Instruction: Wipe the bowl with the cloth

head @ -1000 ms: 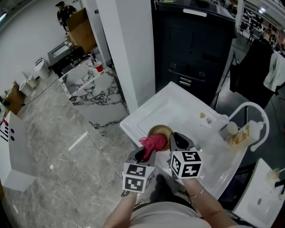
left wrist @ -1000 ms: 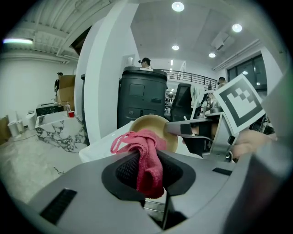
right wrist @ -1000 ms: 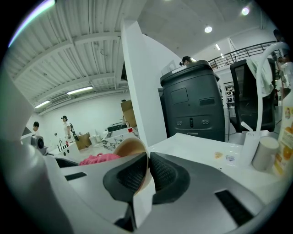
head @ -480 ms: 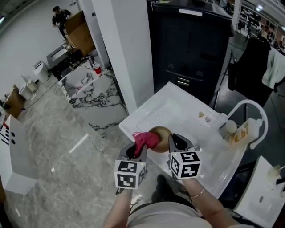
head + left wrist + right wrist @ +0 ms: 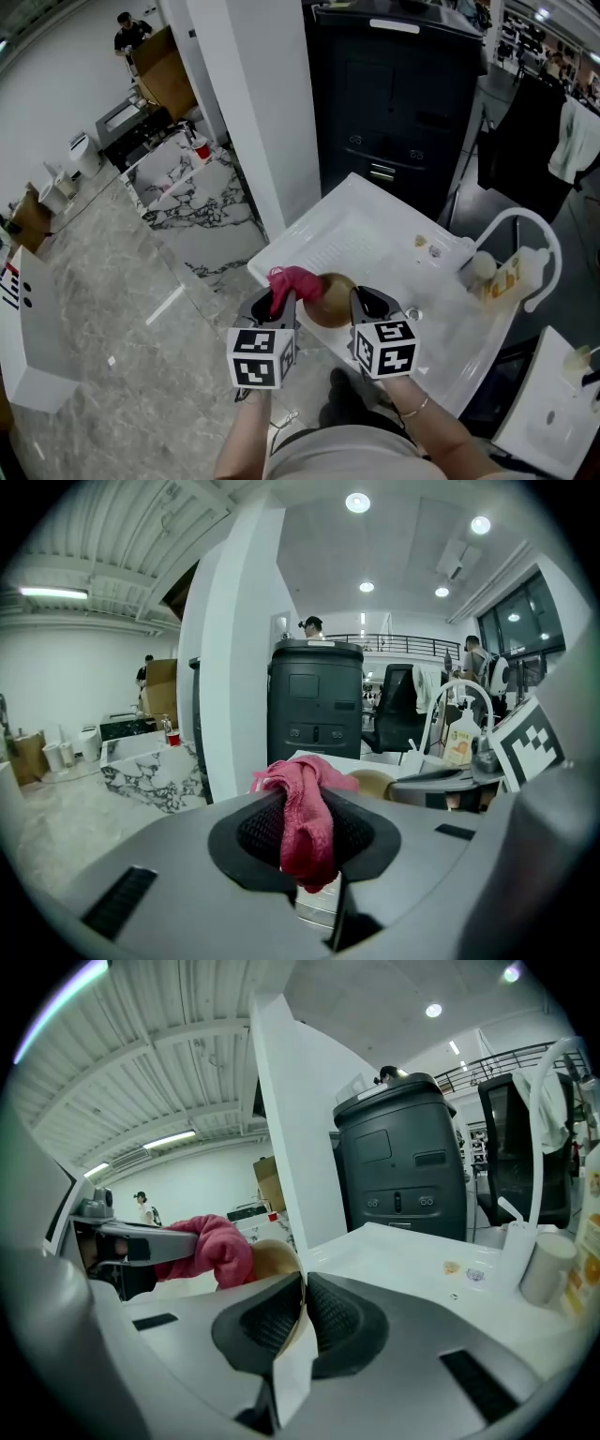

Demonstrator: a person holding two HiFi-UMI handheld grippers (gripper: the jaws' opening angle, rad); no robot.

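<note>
My left gripper is shut on a pink cloth, bunched between the pads and spilling over them. The cloth touches the left side of a tan bowl, which is held above the front edge of the white sink unit. My right gripper pinches the bowl's rim, and its jaws are closing on it with the thin wall squeezed between the pads. In the right gripper view the cloth presses against the bowl from the left.
A curved white faucet and a soap bottle stand at the sink's right end. A black cabinet stands behind the sink and a white pillar to its left. Marble floor lies to the left, below.
My left gripper has carried the cloth from over the bowl to its left side, moving left and slightly up. The right gripper and bowl have barely shifted.
</note>
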